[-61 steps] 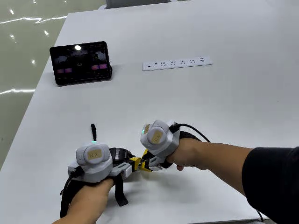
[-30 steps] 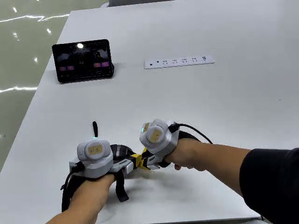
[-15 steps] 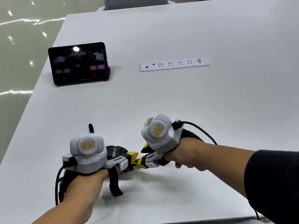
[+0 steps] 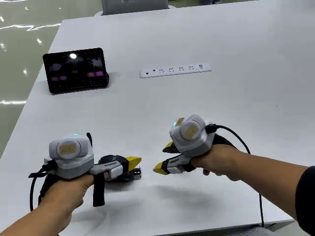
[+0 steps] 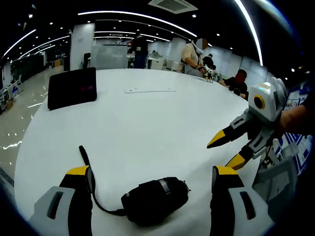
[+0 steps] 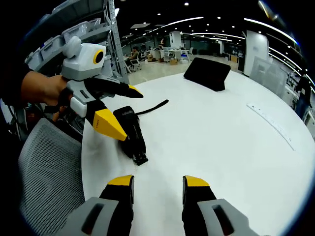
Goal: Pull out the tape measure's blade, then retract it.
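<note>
1. L gripper [image 5: 151, 173]: jaws spread wide. The tape measure [image 5: 155, 199], a black case, lies on the table [image 4: 221, 98] between them, w/ a gap to each jaw in the left gripper view. Jaw contact w/ the case: cannot tell from the head view.
2. Strap [image 5: 84, 156]: black, runs from the case toward 11 o'clock and lies flat on the table.
3. R gripper [image 4: 164, 158]: jaws parted, nothing between them. Position: 3 o'clock of the case, near but apart, yellow tips aimed at 9 o'clock toward the L gripper. Both grippers are hand-held.
4. Tablet [image 4: 75, 70]: 11 o'clock of the case, well apart, propped up, screen dark.
5. Power strip [image 4: 175, 70]: white, 1 o'clock of the case, flat on the table.
</note>
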Motion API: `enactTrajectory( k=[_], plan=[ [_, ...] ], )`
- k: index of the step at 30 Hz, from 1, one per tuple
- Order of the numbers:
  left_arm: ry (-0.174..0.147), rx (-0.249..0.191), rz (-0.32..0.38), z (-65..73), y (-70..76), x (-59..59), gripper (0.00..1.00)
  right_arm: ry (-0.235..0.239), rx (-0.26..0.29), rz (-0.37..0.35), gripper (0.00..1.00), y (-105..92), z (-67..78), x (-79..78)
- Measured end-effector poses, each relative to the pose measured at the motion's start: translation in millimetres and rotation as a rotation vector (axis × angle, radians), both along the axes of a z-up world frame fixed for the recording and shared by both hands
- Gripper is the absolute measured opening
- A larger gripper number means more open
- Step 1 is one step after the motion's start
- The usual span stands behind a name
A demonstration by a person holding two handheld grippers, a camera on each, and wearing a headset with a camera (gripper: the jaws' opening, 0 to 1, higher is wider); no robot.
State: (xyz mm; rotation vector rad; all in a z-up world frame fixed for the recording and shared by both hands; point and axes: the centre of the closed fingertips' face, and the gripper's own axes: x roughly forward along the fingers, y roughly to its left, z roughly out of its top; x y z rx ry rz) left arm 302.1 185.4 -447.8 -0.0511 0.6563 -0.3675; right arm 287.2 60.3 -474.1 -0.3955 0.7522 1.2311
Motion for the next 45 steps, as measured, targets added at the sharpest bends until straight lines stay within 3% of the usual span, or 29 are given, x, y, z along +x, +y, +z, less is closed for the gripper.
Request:
enactTrajectory(
  k=[2, 6, 9, 13, 16, 18, 25, 28, 36, 41, 45],
  plan=[
    [-0.007, 0.008, -0.017, 2.1, 2.1, -3.6, 0.99, -0.009, 0.002, -0.013, 0.39, -11.8, 2.4, -0.4],
    [0.023, -0.011, -0.049, 2.2, 3.5, -12.5, 0.99, -0.006, 0.008, -0.047, 0.41, -35.9, 4.8, -2.7],
    [0.013, 0.014, -0.096, 2.0, 6.4, -17.2, 0.99, -0.01, 0.009, -0.066, 0.44, -49.6, 8.0, -4.9],
    [0.006, -0.005, -0.146, 3.1, 5.7, -22.8, 0.99, -0.017, 0.015, -0.09, 0.48, -66.9, 14.7, -6.2],
    [0.032, 0.005, -0.164, -1.3, 10.9, -28.6, 0.99, -0.026, 0.013, -0.107, 0.51, -81.7, 18.0, -5.2],
    [0.031, 0.01, -0.17, -1.9, 15.2, -30.3, 0.99, -0.022, 0.015, -0.121, 0.54, -88.8, 18.3, -4.6],
    [0.024, 0.012, -0.188, -4.9, 30.1, -38.5, 0.99, -0.019, 0.013, -0.143, 0.65, -115.2, 14.7, -8.2],
    [0.011, 0.046, -0.199, -7.0, 37.2, -42.9, 0.99, -0.015, 0.014, -0.158, 0.7, -126.6, 10.6, -9.4],
    [0.029, 0.055, -0.204, -9.7, 53.3, -56.5, 0.99, -0.001, -0.006, -0.212, 0.77, -162.5, -5.4, -14.2],
    [0.036, 0.064, -0.212, -11.0, 60.0, -62.9, 0.99, 0.012, 0.002, -0.25, 0.85, -178.0, -3.6, -14.6],
    [0.055, 0.057, -0.225, -12.6, 62.1, -69.3, 0.99, -0.006, 0.017, -0.235, 0.93, -187.2, -1.5, -20.1]
  ],
)
